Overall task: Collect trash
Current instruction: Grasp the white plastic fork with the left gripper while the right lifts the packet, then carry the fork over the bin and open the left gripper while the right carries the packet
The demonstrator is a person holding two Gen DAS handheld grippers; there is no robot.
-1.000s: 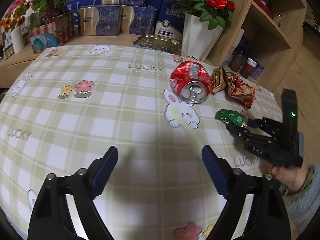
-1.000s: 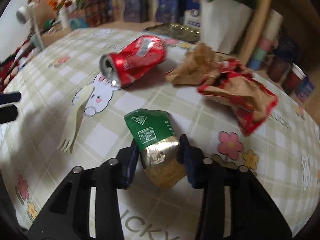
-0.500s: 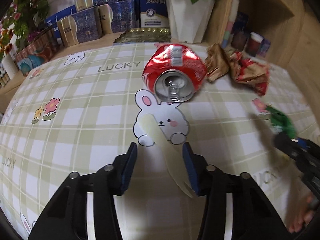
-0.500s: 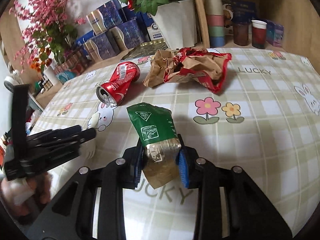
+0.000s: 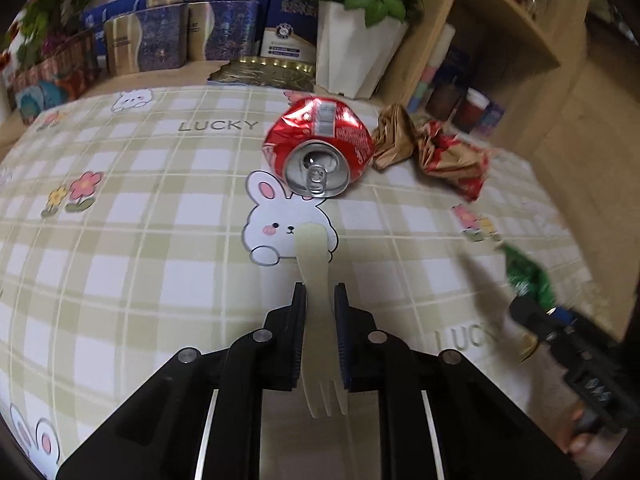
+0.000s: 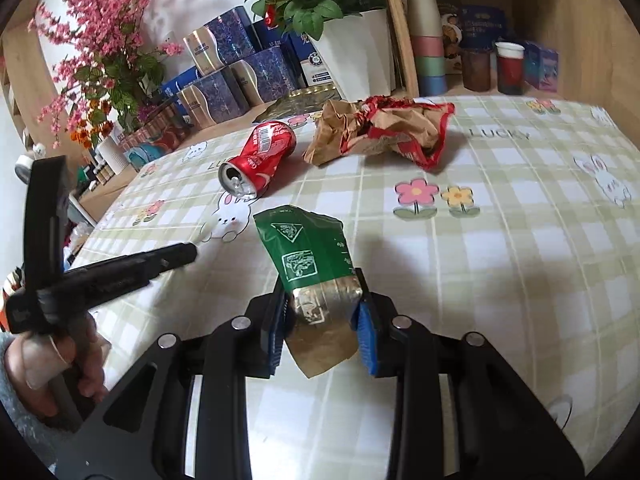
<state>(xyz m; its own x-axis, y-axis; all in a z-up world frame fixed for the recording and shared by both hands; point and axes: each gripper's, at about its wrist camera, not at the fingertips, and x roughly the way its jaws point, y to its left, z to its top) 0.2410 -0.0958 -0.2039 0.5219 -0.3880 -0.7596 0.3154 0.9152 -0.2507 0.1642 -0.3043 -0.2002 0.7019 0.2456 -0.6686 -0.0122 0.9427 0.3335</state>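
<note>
The left gripper (image 5: 320,300), wide open a second ago, has closed on the pale plastic fork (image 5: 318,280) at lower centre of its view.

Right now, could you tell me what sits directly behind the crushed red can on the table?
Behind the red can a flat gold foil tray lies on the wooden ledge, with blue and gold boxes beyond it. The can covers the tablecloth under it.

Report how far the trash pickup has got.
Nothing visibly binned yet; no bin is in view. In hand: the left gripper is shut on the pale plastic fork, and the right gripper is shut on the green wrapper. Left on the table: the crushed red can and the crumpled brown and red bag.
</note>
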